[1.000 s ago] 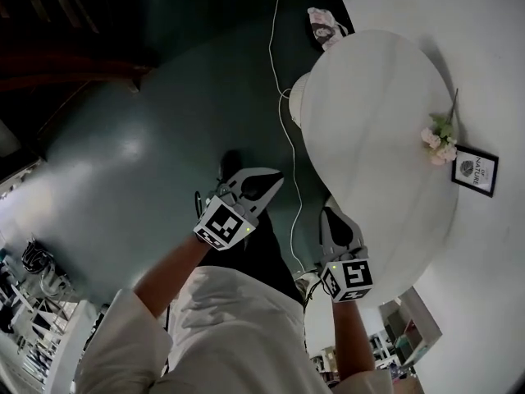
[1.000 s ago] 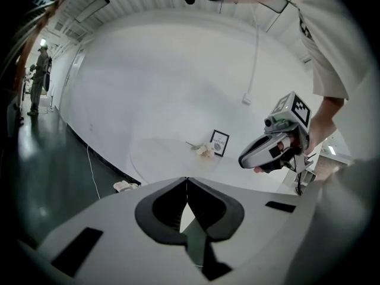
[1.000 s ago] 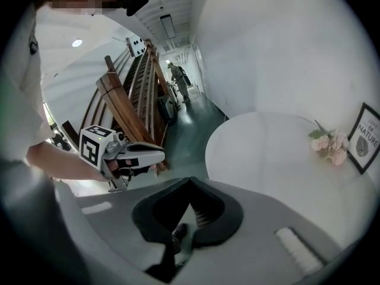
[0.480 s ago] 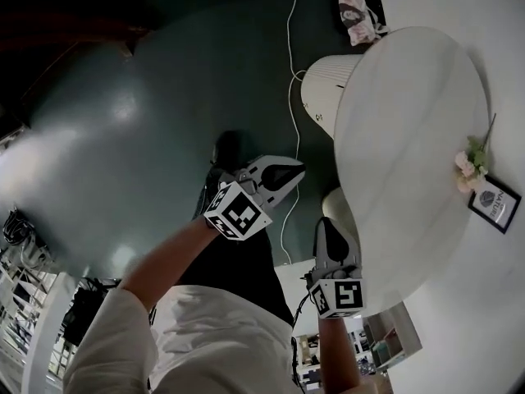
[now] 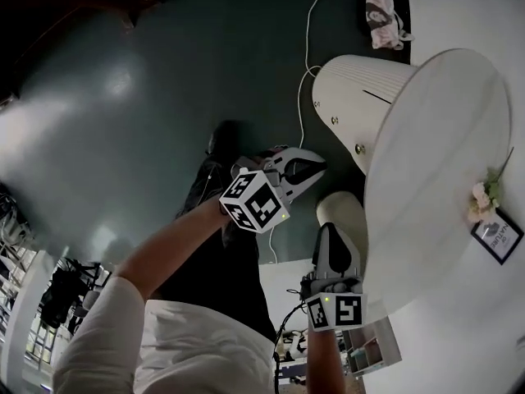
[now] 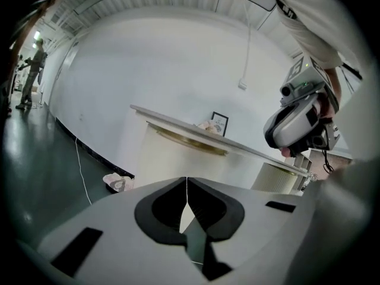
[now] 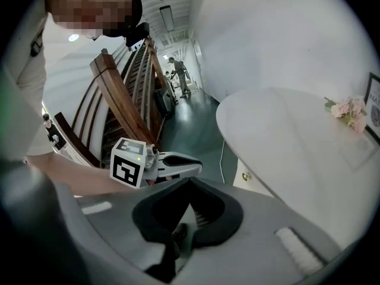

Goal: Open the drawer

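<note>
A white round cabinet (image 5: 361,84) stands under the white tabletop (image 5: 435,162). Its curved front carries two small metal knobs (image 5: 335,121) (image 5: 359,148) and a thin drawer slit. One knob (image 7: 245,176) also shows in the right gripper view. My left gripper (image 5: 321,165) is shut and empty, its tips pointing at the cabinet front a little below the knobs, apart from them. In its own view the left gripper (image 6: 187,180) has its jaws meeting in a thin line. My right gripper (image 5: 327,227) hangs lower, near the table's edge, shut with nothing in it (image 7: 189,181).
A white cable (image 5: 305,72) runs across the dark green floor to the cabinet. A pink and white bundle (image 5: 384,19) lies on the floor by the wall. Flowers (image 5: 484,199) and a small framed picture (image 5: 498,236) rest on the tabletop. A ribbed white cylinder (image 5: 343,210) stands beside the right gripper.
Both grippers have sunk lower. The left gripper has come closer to the cabinet front, and the cabinet's knobs have come into the head view. Both jaws stay shut.
</note>
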Motion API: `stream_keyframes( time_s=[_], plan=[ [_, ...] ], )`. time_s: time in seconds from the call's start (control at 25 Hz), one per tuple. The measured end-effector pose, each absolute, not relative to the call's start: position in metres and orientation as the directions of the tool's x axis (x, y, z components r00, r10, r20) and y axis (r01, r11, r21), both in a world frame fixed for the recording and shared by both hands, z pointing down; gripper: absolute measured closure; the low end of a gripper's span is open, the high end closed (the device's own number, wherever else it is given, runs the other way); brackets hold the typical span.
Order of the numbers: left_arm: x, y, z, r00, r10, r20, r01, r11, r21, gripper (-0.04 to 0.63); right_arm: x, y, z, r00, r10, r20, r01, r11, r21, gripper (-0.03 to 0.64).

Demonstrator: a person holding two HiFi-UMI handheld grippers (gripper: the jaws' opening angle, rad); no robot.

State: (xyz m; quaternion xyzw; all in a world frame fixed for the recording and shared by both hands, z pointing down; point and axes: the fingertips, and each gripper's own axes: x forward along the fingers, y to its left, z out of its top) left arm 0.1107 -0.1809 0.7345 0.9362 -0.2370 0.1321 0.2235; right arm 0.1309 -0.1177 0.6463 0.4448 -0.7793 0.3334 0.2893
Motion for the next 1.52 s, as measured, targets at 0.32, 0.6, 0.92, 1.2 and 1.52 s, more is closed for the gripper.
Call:
stream_keyframes(
  time_s=[0.32,0.6,0.92,1.2,1.52],
  plan=[
    [0.116,-0.183,0.767,0.861,-0.399,0.317,-0.501,-0.776,0.384,0.560,0.128,-0.113,0.677,-0.416,-0.507,0.755,-0.901,0.340,-0.268,0.606],
    [0.137,-0.193,0.782,0.871,-0.386,0.304,-0.482,-0.791,0.376,0.523,0.135,-0.097,0.698,-0.391,-0.506,0.768,-0.914,0.307,-0.263,0.606],
    [0.173,-0.206,0.793,0.890,-0.355,0.287,-0.444,-0.818,0.365,0.505,0.153,-0.104,0.712,-0.369,-0.527,0.765,-0.926,0.282,-0.253,0.606],
    [0.195,-0.213,0.815,0.900,-0.323,0.293,-0.420,-0.826,0.377,0.471,0.159,-0.107,0.725,-0.371,-0.518,0.771,-0.925,0.276,-0.260,0.606],
    [0.216,-0.221,0.830,0.903,-0.306,0.302,-0.407,-0.835,0.369,0.443,0.158,-0.109,0.736,-0.378,-0.509,0.773,-0.924,0.261,-0.279,0.606]
  ],
)
